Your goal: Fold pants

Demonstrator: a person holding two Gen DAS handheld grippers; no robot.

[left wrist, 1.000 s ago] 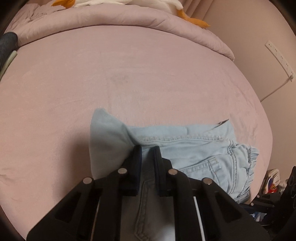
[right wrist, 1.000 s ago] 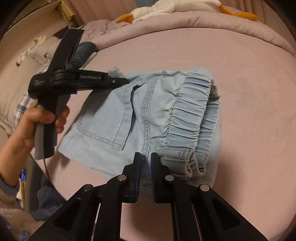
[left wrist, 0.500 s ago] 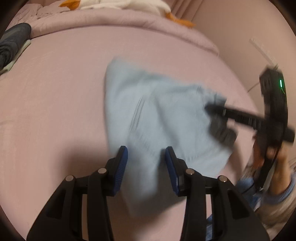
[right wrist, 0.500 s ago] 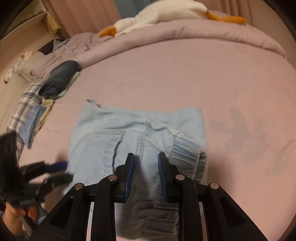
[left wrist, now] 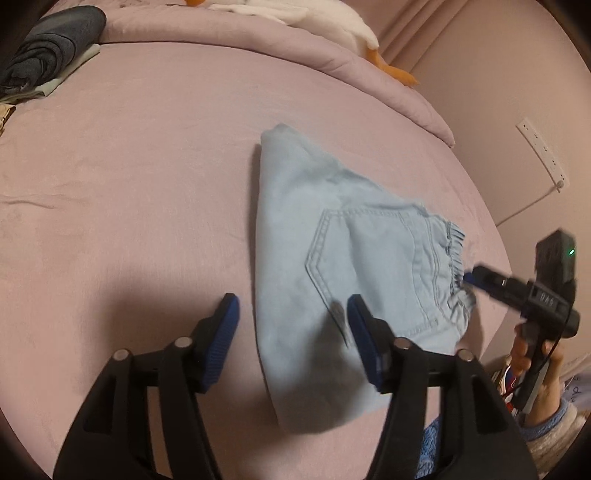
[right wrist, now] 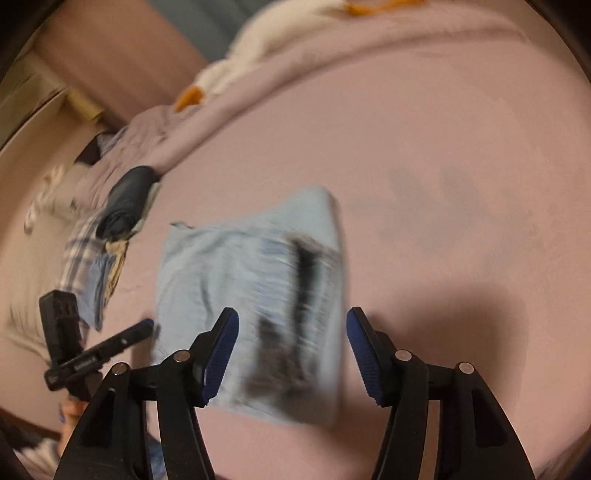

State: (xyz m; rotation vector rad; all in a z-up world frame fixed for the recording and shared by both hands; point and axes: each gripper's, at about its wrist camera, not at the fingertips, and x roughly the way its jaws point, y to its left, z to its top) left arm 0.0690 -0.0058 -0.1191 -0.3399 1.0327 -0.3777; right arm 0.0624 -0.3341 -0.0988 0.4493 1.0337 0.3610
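Light blue denim pants (left wrist: 332, 266) lie folded into a compact bundle on the pink bed (left wrist: 129, 184), back pocket and elastic waistband facing up. My left gripper (left wrist: 291, 332) is open just above the bundle's near edge, with nothing between its blue pads. In the right wrist view the same pants (right wrist: 255, 295) look blurred, and my right gripper (right wrist: 291, 339) hovers open over their near end, holding nothing. The right gripper also appears in the left wrist view (left wrist: 480, 278), its tips beside the waistband, held by a hand (left wrist: 532, 350).
A rolled pink duvet (left wrist: 295, 55) with a white plush duck (left wrist: 325, 22) runs along the far side. Folded dark clothes (left wrist: 48, 48) and a plaid garment (right wrist: 85, 251) sit at the far left. A wall with a power strip (left wrist: 543, 151) is close on the right.
Both grippers were shut on the pants a second ago; they have let go, opened wide and drawn back. The bundle now rests flat on the bed.
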